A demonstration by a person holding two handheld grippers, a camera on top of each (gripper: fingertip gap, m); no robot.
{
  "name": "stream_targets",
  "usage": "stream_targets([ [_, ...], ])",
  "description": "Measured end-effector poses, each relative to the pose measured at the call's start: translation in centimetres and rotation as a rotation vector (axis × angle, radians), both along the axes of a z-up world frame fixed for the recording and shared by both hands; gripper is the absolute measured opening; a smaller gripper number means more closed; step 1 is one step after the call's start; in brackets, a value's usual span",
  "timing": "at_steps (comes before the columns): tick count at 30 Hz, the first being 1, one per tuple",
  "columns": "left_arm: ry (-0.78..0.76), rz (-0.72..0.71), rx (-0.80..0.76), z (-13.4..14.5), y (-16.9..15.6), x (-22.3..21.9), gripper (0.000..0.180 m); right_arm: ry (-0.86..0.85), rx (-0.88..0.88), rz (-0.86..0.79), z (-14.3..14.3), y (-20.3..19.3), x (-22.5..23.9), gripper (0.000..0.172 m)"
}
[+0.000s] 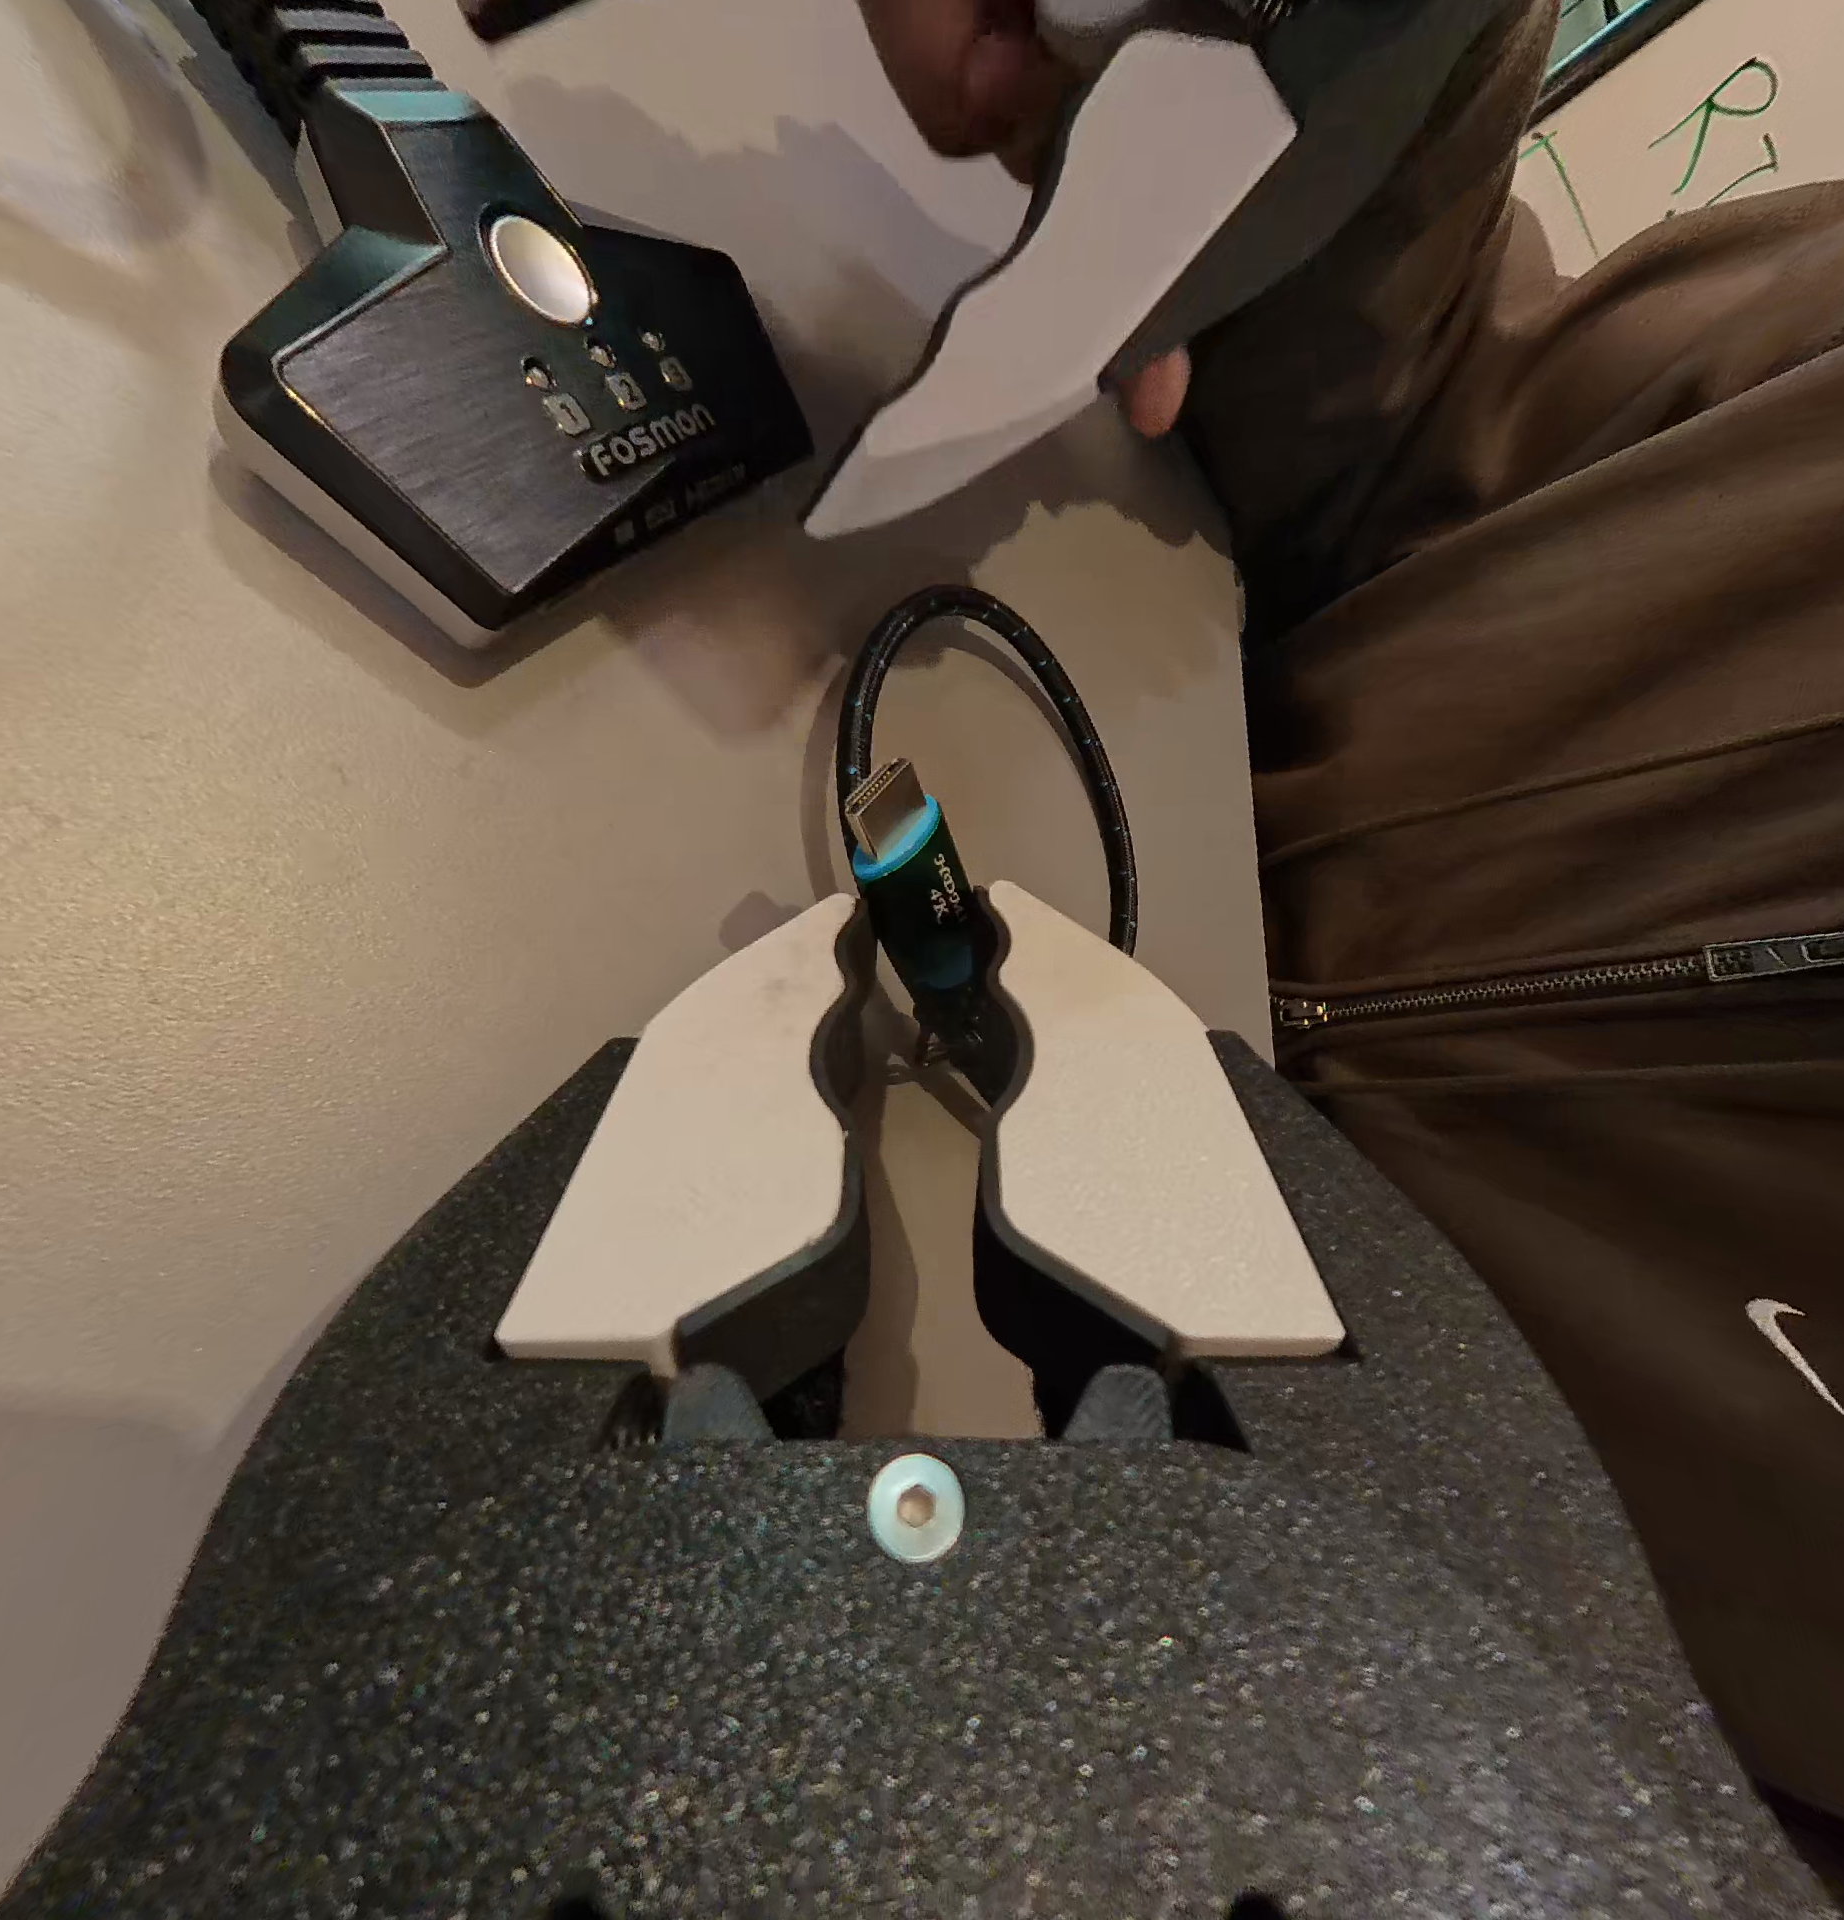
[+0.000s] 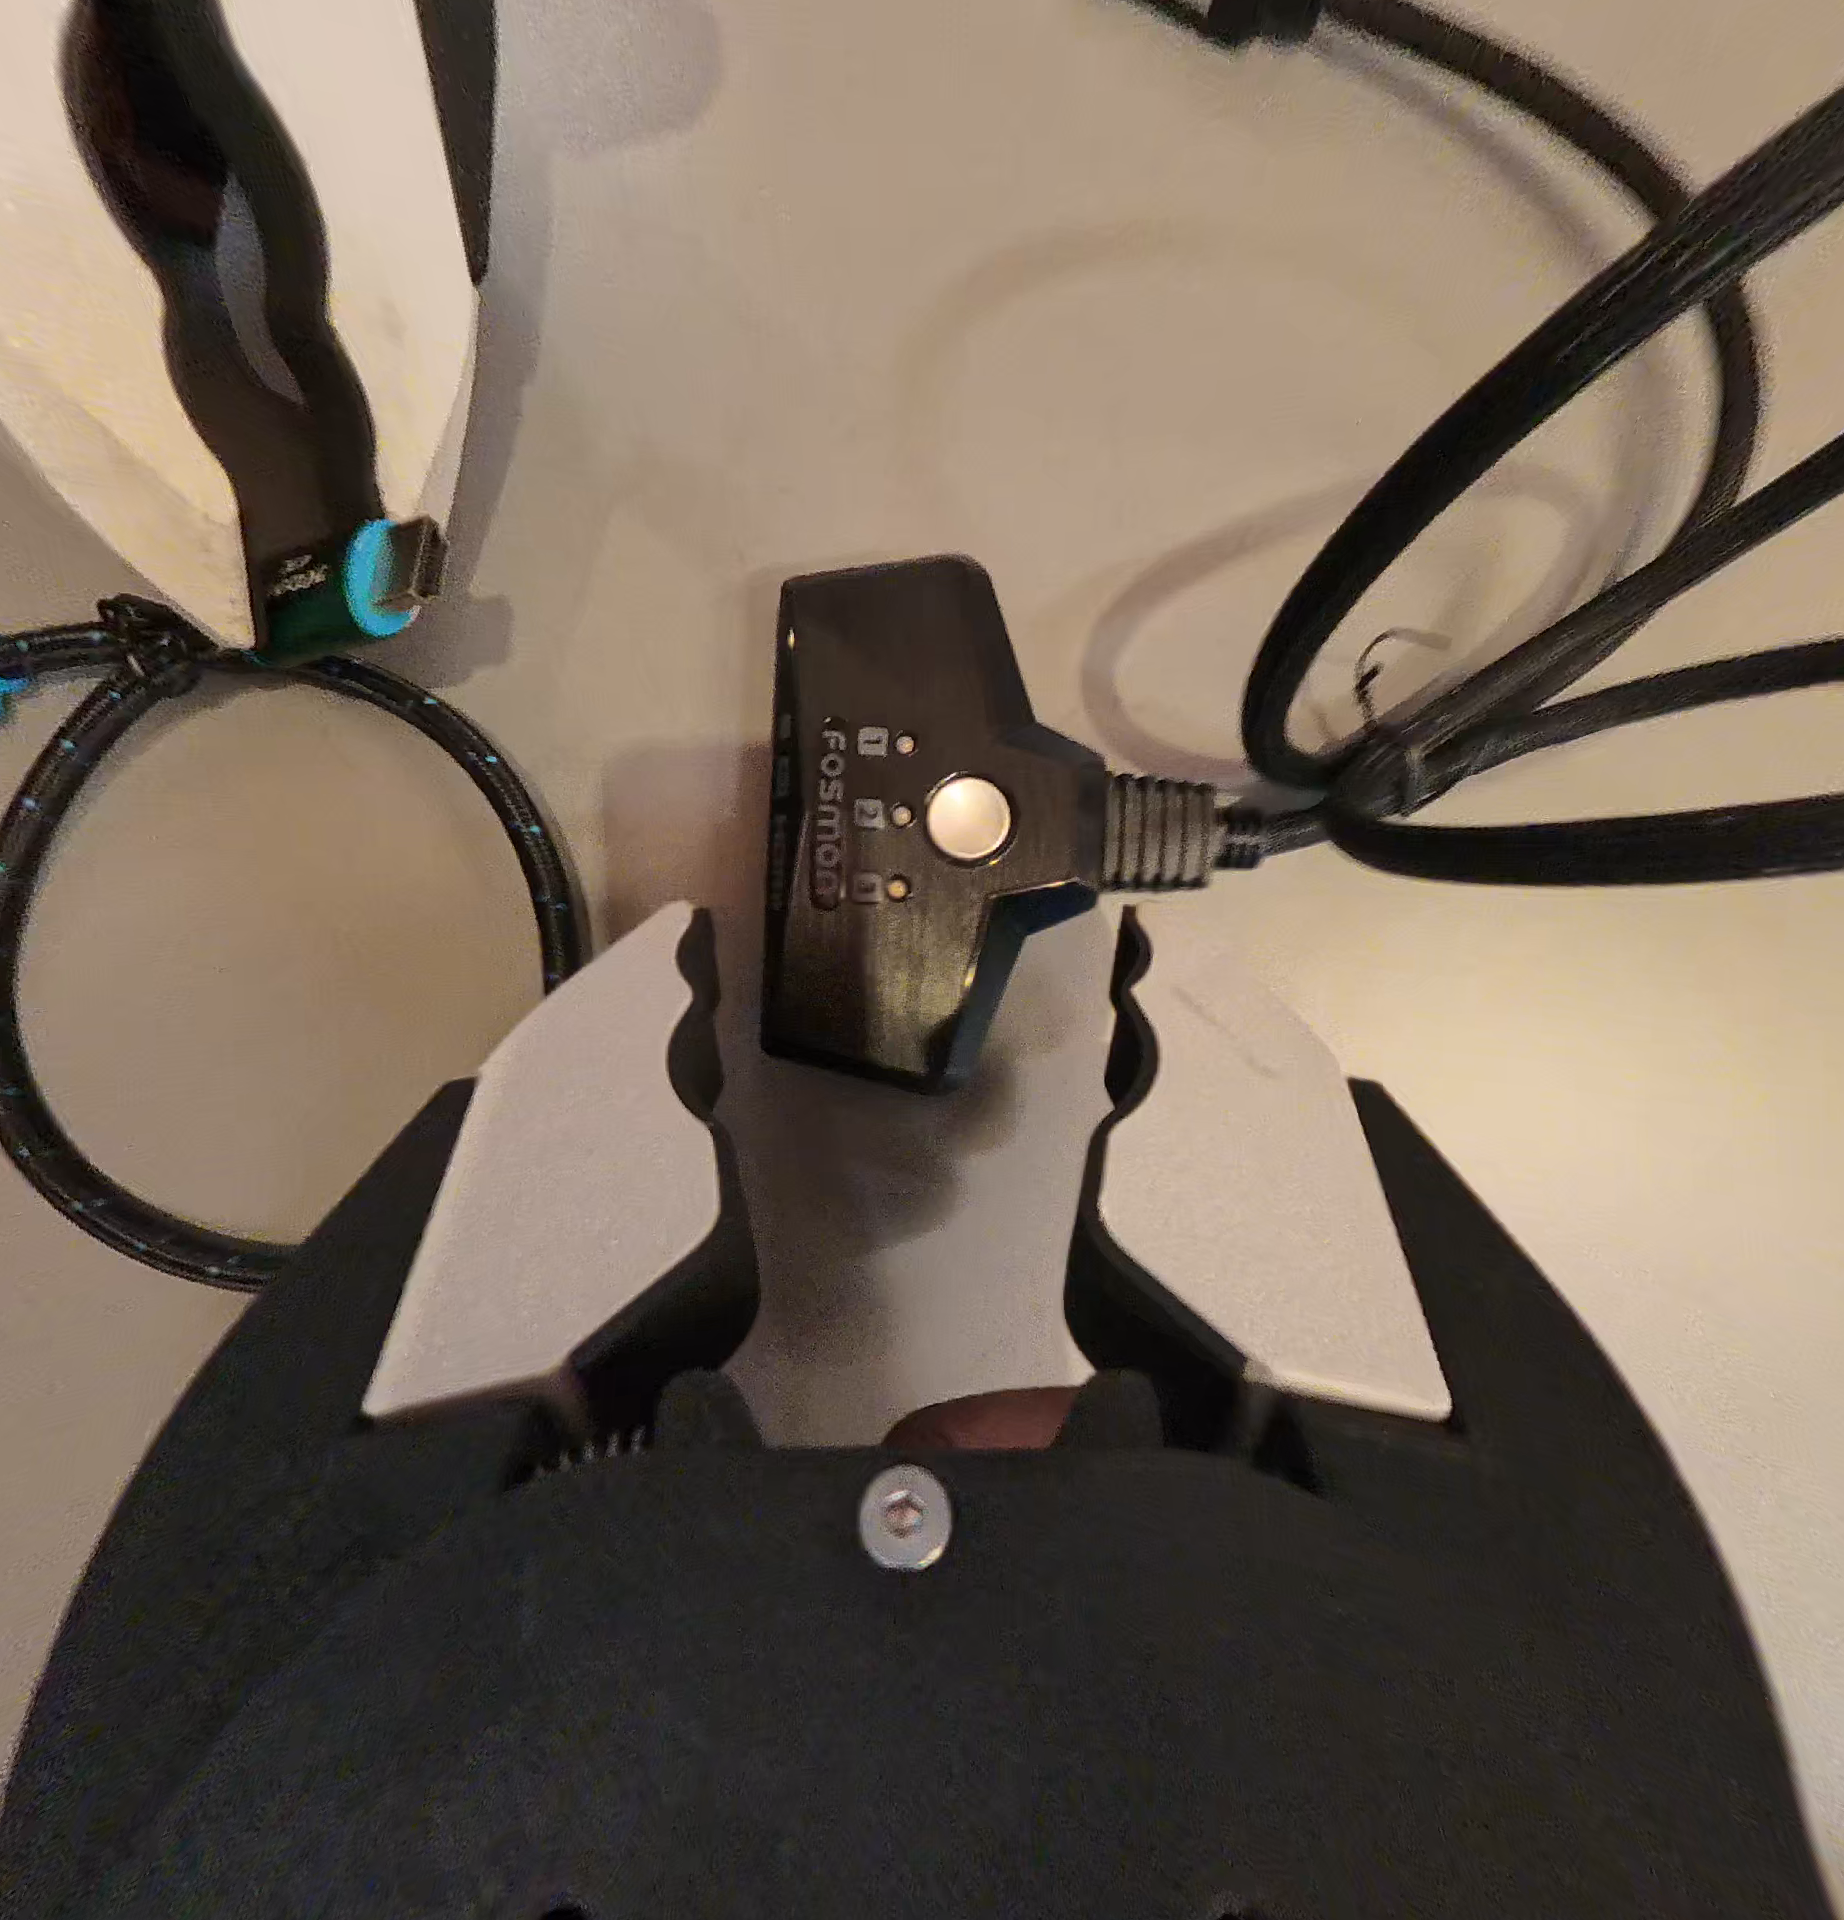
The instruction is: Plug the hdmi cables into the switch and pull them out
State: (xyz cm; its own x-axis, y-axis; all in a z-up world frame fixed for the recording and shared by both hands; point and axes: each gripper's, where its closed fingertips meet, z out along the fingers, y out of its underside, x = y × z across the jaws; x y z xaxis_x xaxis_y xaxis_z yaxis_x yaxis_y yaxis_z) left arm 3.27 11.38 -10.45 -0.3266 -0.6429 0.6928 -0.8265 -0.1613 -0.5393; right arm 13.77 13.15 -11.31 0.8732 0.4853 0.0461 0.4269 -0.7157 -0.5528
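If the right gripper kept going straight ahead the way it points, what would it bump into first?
Probably the black switch box. It already sits between the right gripper's open fingers without touching them, so the gripper would likely slide around it. Depth is hard to judge.

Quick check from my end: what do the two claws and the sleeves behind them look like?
Both match: the left claw and right claw each have two flat pale grey fingers with wavy black inner edges, set in a speckled black body with one silver hex screw. No cables run from either claw. The person wears a brown zip-up jacket.
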Motion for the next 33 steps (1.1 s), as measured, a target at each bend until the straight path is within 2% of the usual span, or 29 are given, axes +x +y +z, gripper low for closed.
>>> stream_targets([
  [3,0.003,0.012,-0.002,0.0,0.1,0.1,0.017,0.007,-0.04,-0.047,-1.7,0.3,-0.3,0.077],
  [6,0.009,0.033,-0.002,0.0,0.3,0.4,0.017,0.031,-0.029,-0.061,-1.7,0.7,-0.1,0.068],
  [9,0.012,0.06,-0.008,0.0,0.6,0.7,0.017,0.012,-0.01,-0.047,-1.6,0.9,-0.1,0.066],
  [15,0.017,0.101,-0.023,0.0,1.0,1.1,0.017,-0.008,0.163,0.075,0.9,1.7,-1.9,0.065],
  [18,0.017,0.108,-0.03,0.1,1.1,1.1,0.017,0.024,0.213,0.082,2.2,1.9,-2.4,0.064],
  [23,0.018,0.114,-0.032,0.1,1.1,1.2,0.017,0.073,0.188,0.063,1.8,1.9,-2.4,0.064],
  [31,0.02,0.102,-0.017,0.0,0.9,1.1,0.017,0.084,0.023,0.068,-0.7,0.7,-2.2,0.064],
  [33,0.02,0.097,-0.02,0.0,0.8,1.1,0.017,0.041,0.035,0.046,-0.7,0.8,-1.7,0.062],
])
